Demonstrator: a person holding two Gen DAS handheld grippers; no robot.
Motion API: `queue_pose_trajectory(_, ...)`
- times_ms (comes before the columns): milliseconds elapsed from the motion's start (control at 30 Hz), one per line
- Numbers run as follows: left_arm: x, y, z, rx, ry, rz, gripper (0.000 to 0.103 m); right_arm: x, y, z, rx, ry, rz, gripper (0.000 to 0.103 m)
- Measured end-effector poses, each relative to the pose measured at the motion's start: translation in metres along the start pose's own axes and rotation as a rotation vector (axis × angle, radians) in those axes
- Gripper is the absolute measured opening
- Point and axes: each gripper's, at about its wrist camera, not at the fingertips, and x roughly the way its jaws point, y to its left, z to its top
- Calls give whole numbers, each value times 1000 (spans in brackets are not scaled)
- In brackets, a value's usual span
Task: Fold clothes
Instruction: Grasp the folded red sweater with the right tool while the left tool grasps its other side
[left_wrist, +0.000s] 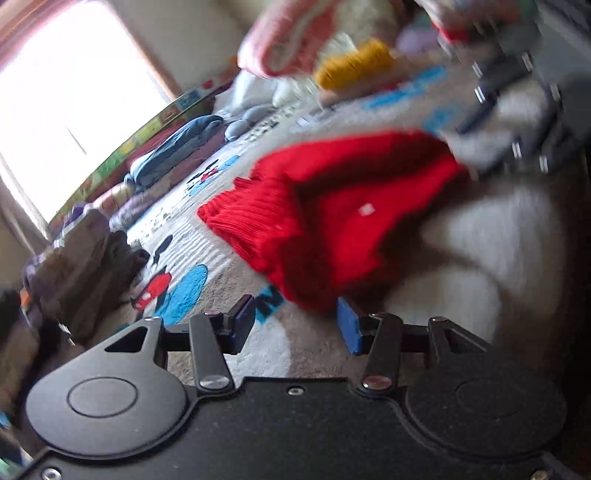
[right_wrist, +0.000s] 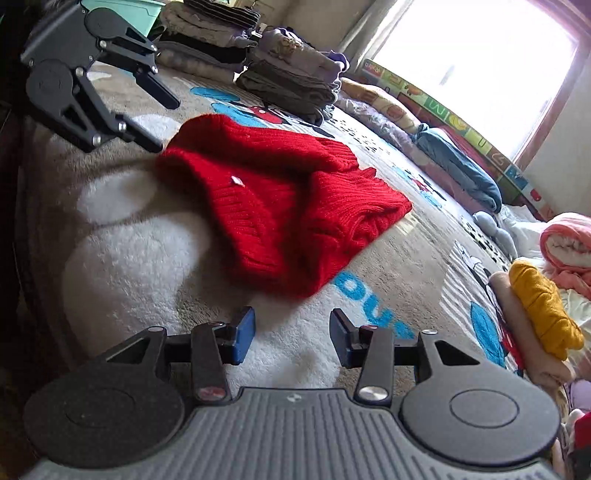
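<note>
A red knit sweater (right_wrist: 280, 199) lies partly folded on a fleecy cartoon-print blanket (right_wrist: 406, 258), a small white tag showing on it. My right gripper (right_wrist: 291, 336) is open just short of the sweater's near edge, with only blanket between its blue pads. My left gripper (right_wrist: 164, 122) hovers open at the sweater's far left corner, holding nothing. In the left wrist view the red sweater (left_wrist: 332, 214) lies just beyond my left gripper (left_wrist: 295, 325), whose right pad is close to the knit edge. The right gripper (left_wrist: 469, 151) appears blurred at the sweater's upper right.
Stacks of folded clothes (right_wrist: 295, 81) stand at the back, with more behind them (right_wrist: 214, 29). A yellow garment (right_wrist: 543, 306) on a beige one and a pink blanket (right_wrist: 569, 240) lie at the right. A blue garment (right_wrist: 458, 166) rests by the colourful mat under the window.
</note>
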Motion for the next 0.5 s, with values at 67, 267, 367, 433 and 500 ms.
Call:
queue_pose_trajectory(67,9,-10,-1,56,-5,27,48,5,2,0,-22,-14,-24,45)
queue_pose_trajectory(267,27,-15,-1,56,-48,83,48,28,6,1,-57,-66,-88,45)
queue_pose_trajectory(367,33,-11,0,16,-63,93,47,35,9,3,-66,-92,-97,37)
queue_pose_trajectory(433,37,-8,2,-22,-62,74,38,37,9,4,-61,-105,-90,34)
queue_pose_trajectory(500,38,-10,2,-21,-61,72,30,38,7,4,-42,-112,-72,27)
